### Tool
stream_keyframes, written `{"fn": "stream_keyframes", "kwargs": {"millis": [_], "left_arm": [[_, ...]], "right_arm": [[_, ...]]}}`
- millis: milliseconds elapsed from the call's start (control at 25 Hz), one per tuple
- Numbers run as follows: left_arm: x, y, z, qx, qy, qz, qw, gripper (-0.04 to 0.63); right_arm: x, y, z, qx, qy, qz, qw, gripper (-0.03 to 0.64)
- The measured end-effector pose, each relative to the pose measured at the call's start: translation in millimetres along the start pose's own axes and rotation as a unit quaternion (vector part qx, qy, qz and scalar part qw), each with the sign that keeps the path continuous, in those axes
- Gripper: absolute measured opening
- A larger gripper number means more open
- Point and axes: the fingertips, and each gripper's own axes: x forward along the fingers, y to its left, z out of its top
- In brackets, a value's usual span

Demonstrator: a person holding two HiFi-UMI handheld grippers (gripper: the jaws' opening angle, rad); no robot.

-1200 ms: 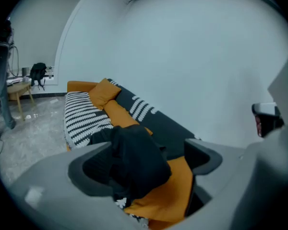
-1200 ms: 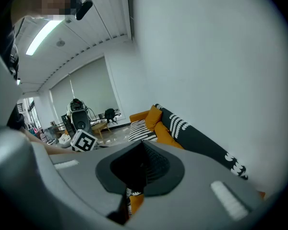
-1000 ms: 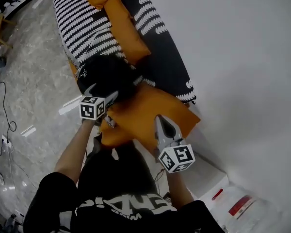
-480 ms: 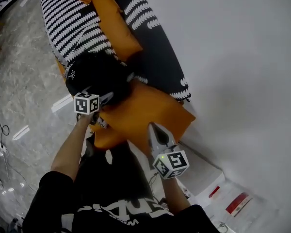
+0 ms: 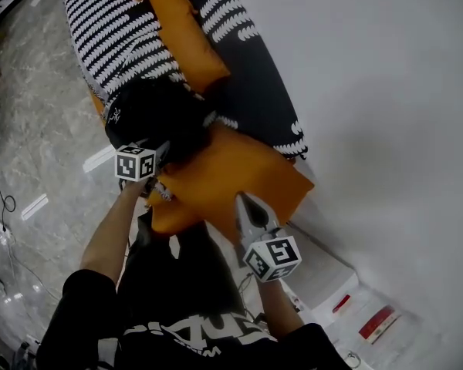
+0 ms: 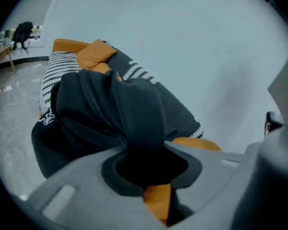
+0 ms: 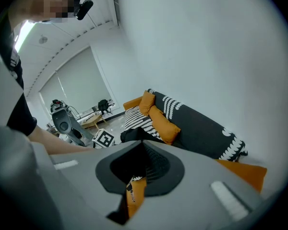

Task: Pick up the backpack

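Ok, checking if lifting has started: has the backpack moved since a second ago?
No; the backpack still lies beside the end of the long orange cushion.

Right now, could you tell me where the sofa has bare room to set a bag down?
The striped seat beyond the backpack, left of the long cushion, is bare. The near end is crowded: backpack and big cushion.

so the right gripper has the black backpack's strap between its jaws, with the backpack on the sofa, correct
No, wrong gripper: the left gripper has the black backpack's strap between its jaws, which are closing on it, with the backpack on the sofa. The left gripper view shows this; the right gripper's jaws are together with nothing between them.
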Motion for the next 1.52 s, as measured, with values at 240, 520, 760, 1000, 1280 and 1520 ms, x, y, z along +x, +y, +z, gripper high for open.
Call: {"fn": "stream_keyframes", "kwargs": {"millis": [240,520,760,1000,1280,1520], "left_arm": [[1.8,1.4,-10.4,0.004,0.028,-0.046,0.9985,0.072],[4.0,0.6,-14.1,-0.039,0.023,-0.065,0.9968,0.066],[-7.9,-20.5,2.6,0.0,-0.012,-0.059,0.9982,0.063],[-49.2,-50.3,57.2,0.017,-0.092,-0.059,0.9939,0.021],[-111.9,-63.9,93.3,-0.021,-0.139,-0.063,0.9881,0.006],[-158.9,-80.4,113.4,-0.048,-0.192,-0.038,0.9794,0.005]], "right_arm": [[5.0,-0.5,-3.8,0.004,0.008,-0.003,1.0,0.0],[9.8,2.0,-7.4,0.004,0.014,0.001,1.0,0.0],[8.8,-0.6,-7.0,0.004,0.01,0.002,1.0,0.0],[7.4,-0.7,3.1,0.001,-0.001,0.004,1.0,0.0],[-7.5,-4.7,19.6,0.0,-0.023,0.004,1.0,0.0],[-23.4,-12.6,38.4,-0.006,-0.046,-0.003,0.999,0.0]]}}
